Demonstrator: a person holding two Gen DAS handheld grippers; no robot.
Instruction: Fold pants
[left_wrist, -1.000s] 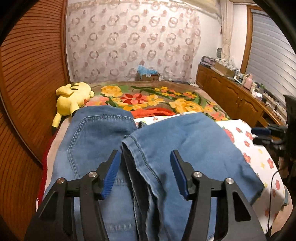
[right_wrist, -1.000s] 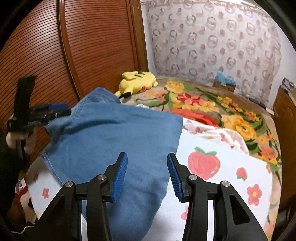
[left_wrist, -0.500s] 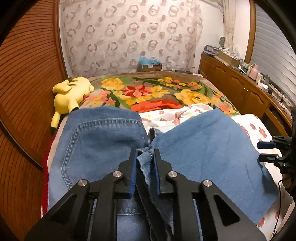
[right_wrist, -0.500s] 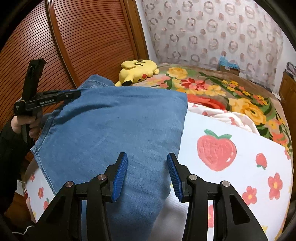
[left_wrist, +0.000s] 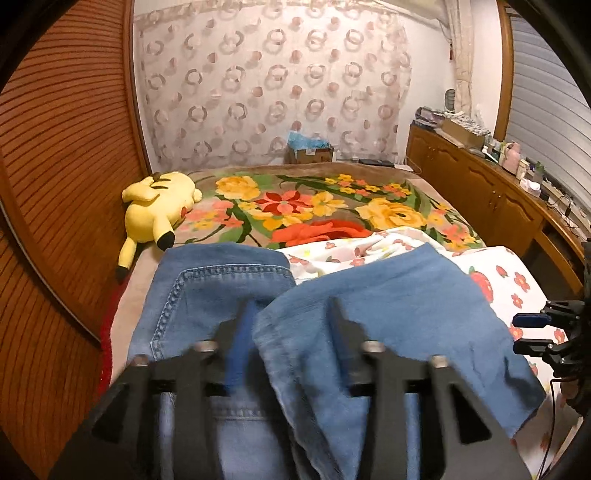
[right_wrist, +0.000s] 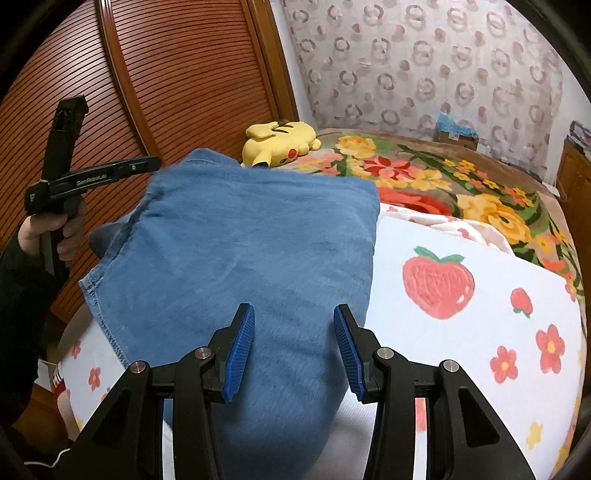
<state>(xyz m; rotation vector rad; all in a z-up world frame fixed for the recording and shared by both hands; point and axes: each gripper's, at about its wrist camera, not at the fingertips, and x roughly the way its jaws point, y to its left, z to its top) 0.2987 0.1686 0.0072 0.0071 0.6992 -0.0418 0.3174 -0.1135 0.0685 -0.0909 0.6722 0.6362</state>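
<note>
Blue denim pants (left_wrist: 388, 306) lie folded on the bed, one layer laid over the waist part (left_wrist: 221, 280). My left gripper (left_wrist: 291, 306) is low over them and its jaws are opening. The edge of the top layer lies loose between its blurred fingers, and the pads do not press it. My right gripper (right_wrist: 293, 310) hovers open over the folded pants (right_wrist: 251, 240) with nothing gripped. A hand holds the left gripper (right_wrist: 151, 162) at the pants' left edge in the right wrist view. The right gripper (left_wrist: 524, 332) shows at the far right of the left wrist view.
A yellow plush toy (left_wrist: 155, 210) lies on the floral blanket (left_wrist: 314, 203) beyond the pants. A white strawberry-print sheet (right_wrist: 461, 314) covers the near bed. Slatted wooden doors (right_wrist: 166, 74) stand close on the left, and a wooden cabinet (left_wrist: 480, 192) runs along the right.
The left gripper went from open to shut on the top layer's edge, and its jaws have now parted again, leaving the edge loose. It drew back and up slightly. The right gripper stayed open.
</note>
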